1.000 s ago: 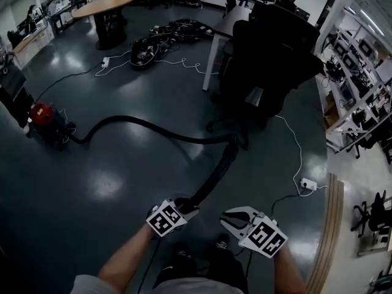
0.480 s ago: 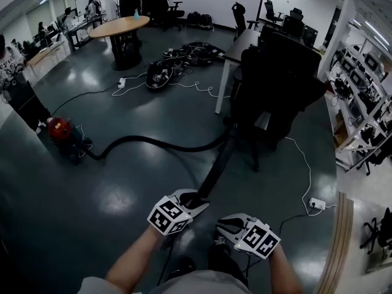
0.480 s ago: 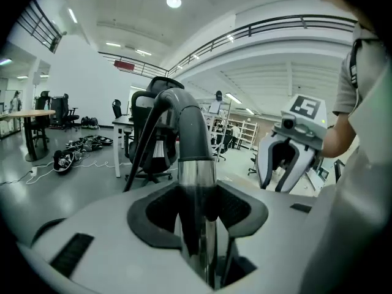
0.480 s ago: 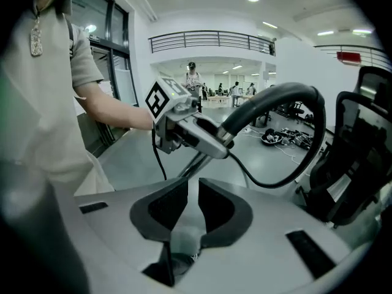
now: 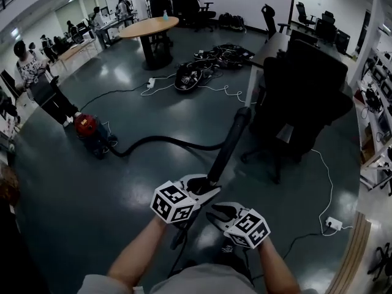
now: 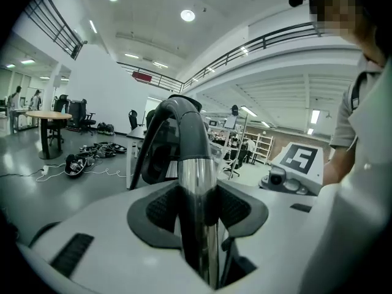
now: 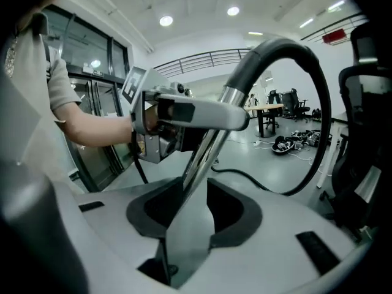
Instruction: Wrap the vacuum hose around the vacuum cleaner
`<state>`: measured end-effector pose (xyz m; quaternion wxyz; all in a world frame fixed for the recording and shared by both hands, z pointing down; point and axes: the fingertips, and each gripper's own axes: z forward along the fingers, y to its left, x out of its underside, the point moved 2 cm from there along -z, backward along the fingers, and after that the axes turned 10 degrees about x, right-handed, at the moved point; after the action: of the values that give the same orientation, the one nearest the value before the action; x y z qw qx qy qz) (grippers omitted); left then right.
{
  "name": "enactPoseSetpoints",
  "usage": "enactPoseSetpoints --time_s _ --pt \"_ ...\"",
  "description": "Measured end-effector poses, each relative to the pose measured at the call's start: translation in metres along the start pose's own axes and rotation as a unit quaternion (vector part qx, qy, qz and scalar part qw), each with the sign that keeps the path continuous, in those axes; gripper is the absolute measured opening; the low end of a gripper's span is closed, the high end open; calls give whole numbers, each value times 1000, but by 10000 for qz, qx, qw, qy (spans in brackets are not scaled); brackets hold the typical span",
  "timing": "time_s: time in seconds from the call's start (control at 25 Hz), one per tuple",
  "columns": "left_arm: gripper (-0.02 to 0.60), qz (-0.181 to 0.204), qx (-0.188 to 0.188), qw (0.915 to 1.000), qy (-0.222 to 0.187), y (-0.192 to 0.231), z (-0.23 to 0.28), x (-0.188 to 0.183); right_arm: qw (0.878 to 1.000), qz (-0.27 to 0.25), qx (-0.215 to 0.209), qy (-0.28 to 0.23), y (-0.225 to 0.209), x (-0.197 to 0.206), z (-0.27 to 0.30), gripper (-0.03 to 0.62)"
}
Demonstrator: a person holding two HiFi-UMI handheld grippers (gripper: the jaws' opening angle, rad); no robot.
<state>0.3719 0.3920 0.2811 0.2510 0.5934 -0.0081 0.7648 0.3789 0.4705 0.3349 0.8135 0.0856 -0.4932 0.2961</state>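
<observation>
Our left gripper (image 5: pixel 209 187) clamps the shiny tube (image 6: pixel 199 192) at the hose's raised end. The hose (image 5: pixel 165 143) runs across the floor to the red vacuum cleaner (image 5: pixel 87 127), well apart. Our right gripper (image 5: pixel 214 215) has just been opening its jaws, with the tube at their mouth, unpressed.

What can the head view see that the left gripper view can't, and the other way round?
Only the head view shows the red vacuum and the hose lying across the floor to it. Only the left gripper view shows the pads of the left gripper pressed on the shiny tube, and a red sign up high. Both show the tube and the round table.
</observation>
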Motion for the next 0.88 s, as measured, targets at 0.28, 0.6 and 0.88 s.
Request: enactPoseSetpoints --time_s 0.28,0.6,0.88 --pt "172 -80 -532 9984 -197 7 22 -37 9909 907 -859 -510 -26 -21 18 178" --pt "172 -225 -939 9941 -488 12 34 -65 9821 1023 -1441 -648 -35 -35 22 178" --pt "170 -403 -965 9927 -594 16 39 -73 9581 1608 -2215 -838 -34 -46 25 178"
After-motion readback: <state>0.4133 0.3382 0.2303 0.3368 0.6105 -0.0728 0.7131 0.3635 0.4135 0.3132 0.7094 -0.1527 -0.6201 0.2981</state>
